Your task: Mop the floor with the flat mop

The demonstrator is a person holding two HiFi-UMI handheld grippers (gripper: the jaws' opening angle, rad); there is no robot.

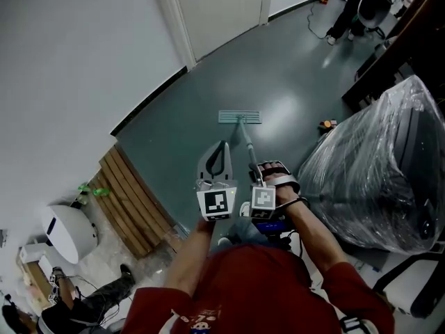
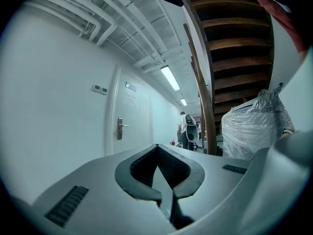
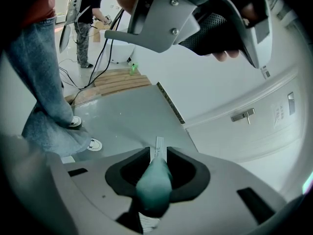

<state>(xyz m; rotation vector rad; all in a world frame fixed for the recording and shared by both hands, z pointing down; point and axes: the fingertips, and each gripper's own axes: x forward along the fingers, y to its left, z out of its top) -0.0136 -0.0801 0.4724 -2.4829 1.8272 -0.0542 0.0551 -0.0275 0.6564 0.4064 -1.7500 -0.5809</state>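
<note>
Flat mop [image 1: 243, 126]: the pale teal rectangular head [image 1: 240, 117] lies flat on the grey-green floor [image 1: 278, 75], out in front of the person. The thin teal handle [image 1: 247, 145] slants up from the middle of the head. Its upper end is clamped between the jaws of the right hand-held gripper [image 3: 157, 153].

Left claw [image 2: 157, 148] jaws together, empty, held forward beside right. Right claw [image 3: 157, 153] clamped on mop handle [image 3: 154, 180].

The mop handle [image 1: 245, 136] has its upper end hidden behind the right tongs [image 1: 259, 174].
</note>
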